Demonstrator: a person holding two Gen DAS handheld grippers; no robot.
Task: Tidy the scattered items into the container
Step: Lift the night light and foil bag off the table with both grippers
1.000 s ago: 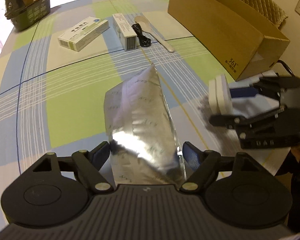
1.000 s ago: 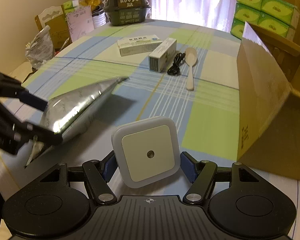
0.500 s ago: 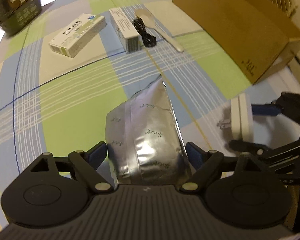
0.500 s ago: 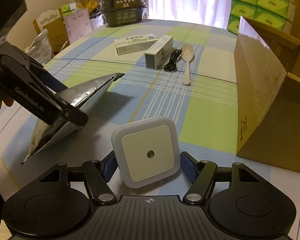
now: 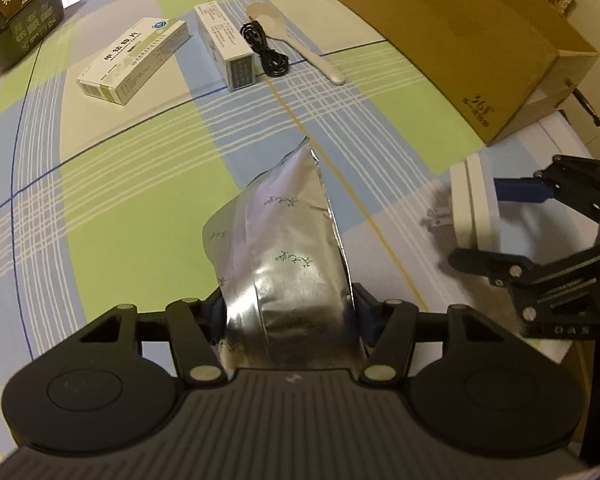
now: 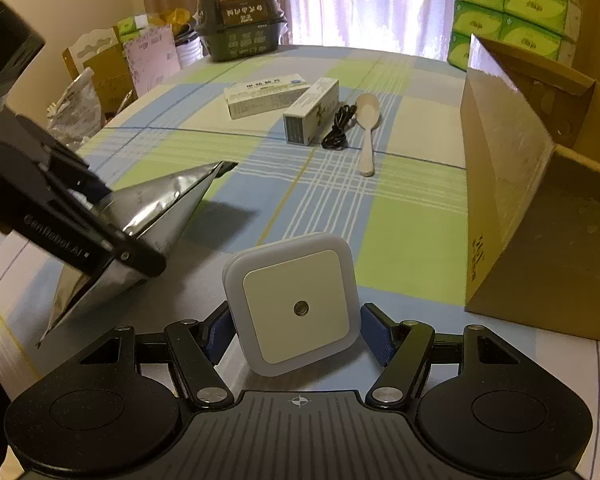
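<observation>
Two grippers, each clamped on an item over the checked tablecloth point(image 5: 132, 208).
L gripper point(image 5: 288, 312) pinches a silver foil pouch point(image 5: 284, 248) at its lower end, tip pointing away toward the table centre; pouch looks raised off the cloth in the right wrist view. R gripper point(image 6: 296, 332) has its blue pads point(image 6: 374, 330) pressed on both sides of a white square plug-in night light point(image 6: 294, 306), held near the table edge, just beside the open cardboard box point(image 6: 532, 184). Farther out on the cloth: two medicine boxes point(image 5: 134, 60) point(image 5: 226, 52), a coiled black cable point(image 5: 266, 54) touching a white spoon point(image 5: 296, 46). Green tissue packs point(image 6: 512, 12) behind the box, dark food container point(image 6: 242, 22) at far edge.
</observation>
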